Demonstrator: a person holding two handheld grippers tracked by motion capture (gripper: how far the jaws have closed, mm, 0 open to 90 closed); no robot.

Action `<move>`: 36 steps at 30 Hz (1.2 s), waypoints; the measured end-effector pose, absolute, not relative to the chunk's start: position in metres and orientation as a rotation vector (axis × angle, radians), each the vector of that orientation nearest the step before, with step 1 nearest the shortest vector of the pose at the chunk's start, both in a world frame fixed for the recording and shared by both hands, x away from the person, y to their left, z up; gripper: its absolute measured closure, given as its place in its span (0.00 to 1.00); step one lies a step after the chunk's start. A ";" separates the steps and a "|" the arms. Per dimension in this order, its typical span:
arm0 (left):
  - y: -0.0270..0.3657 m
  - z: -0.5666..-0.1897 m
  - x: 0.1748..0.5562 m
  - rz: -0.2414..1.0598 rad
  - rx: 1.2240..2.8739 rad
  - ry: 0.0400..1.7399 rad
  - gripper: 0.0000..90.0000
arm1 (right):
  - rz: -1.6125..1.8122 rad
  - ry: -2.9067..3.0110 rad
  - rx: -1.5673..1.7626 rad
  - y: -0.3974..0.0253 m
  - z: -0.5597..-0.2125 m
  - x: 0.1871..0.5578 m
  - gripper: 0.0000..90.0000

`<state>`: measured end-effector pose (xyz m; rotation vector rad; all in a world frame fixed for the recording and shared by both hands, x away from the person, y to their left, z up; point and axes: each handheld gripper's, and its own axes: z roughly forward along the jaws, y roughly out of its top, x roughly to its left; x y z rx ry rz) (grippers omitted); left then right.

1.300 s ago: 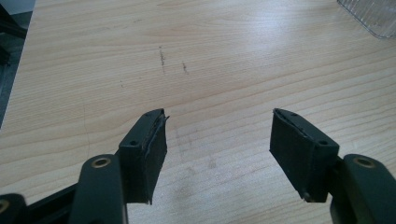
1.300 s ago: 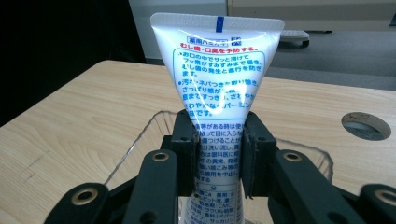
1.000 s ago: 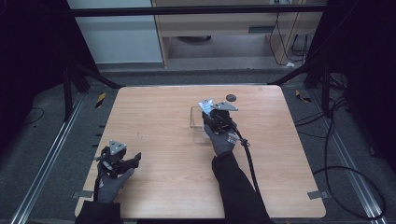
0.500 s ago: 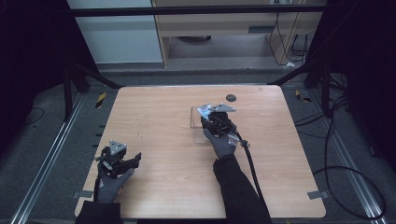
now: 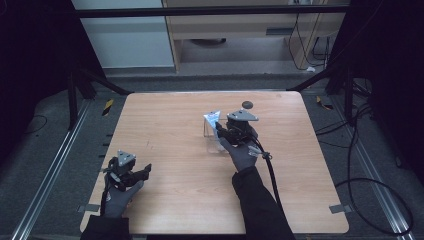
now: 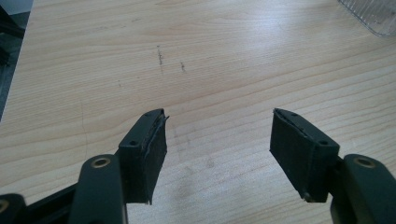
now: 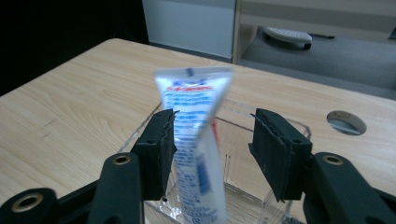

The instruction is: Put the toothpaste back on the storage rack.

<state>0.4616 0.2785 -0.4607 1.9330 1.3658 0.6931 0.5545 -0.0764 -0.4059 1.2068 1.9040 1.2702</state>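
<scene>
Standing upright in a clear plastic box, a white tube with blue print too blurred to read sits between the right gripper's parted fingers, touching the left one; nothing is clamped. From above, that hand reaches mid-surface. Near the front-left corner, the left gripper gapes wide over bare wood.

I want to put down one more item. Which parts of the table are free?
Bare wood lies between the left gripper and the clear box, and along the table's far left. It is crowded around the box, tube, right gripper and dark disc.
</scene>
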 end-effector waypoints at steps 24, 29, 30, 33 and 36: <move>0.278 -0.461 0.460 0.691 1.931 1.367 0.39 | 1.347 1.951 1.168 -0.166 -0.397 0.469 0.29; 0.278 -0.462 0.460 0.691 1.930 1.365 0.38 | 1.301 1.947 1.228 -0.187 -0.412 0.457 0.29; 0.278 -0.462 0.460 0.692 1.928 1.364 0.38 | 1.300 1.943 1.242 -0.191 -0.416 0.455 0.29; 0.279 -0.462 0.459 0.692 1.927 1.363 0.38 | 1.276 1.944 1.280 -0.202 -0.426 0.451 0.29; 0.280 -0.463 0.459 0.690 1.930 1.364 0.38 | 1.261 1.941 1.320 -0.210 -0.435 0.448 0.28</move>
